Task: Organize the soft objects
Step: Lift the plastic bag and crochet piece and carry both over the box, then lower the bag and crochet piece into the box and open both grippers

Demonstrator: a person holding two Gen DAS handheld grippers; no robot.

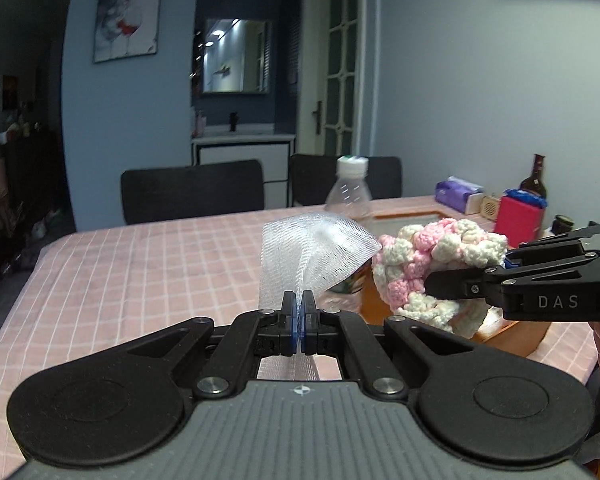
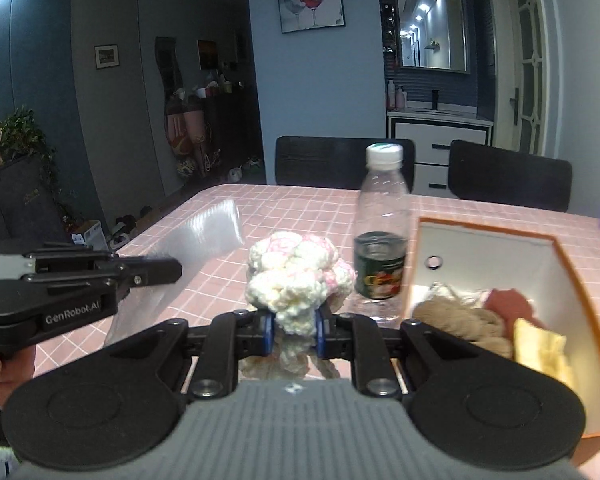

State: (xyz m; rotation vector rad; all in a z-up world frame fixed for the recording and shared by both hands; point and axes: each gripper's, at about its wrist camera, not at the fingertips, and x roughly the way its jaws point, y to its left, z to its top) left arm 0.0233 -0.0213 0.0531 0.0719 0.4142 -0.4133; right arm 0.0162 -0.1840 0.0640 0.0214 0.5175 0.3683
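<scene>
1. Left wrist view: left tongs were clamped tight on white mesh bag, held above pink checked counter; right tongs gripped pink-white knitted piece beside it.
2. Right wrist view: right tongs pinched knitted piece; water bottle stood w/ orange box just right, holding soft items.

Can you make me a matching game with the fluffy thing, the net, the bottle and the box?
Things:
1. pink-and-white knitted bundle
2. white mesh
3. plastic bottle
4. orange-rimmed box

Places:
A. standing upright on the tablecloth
B. pinched in the left hand-held gripper
C. holding yarn and cloths
D. clamped in the right hand-held gripper

Pairs: 1-D, 2-B, 3-A, 4-C
</scene>
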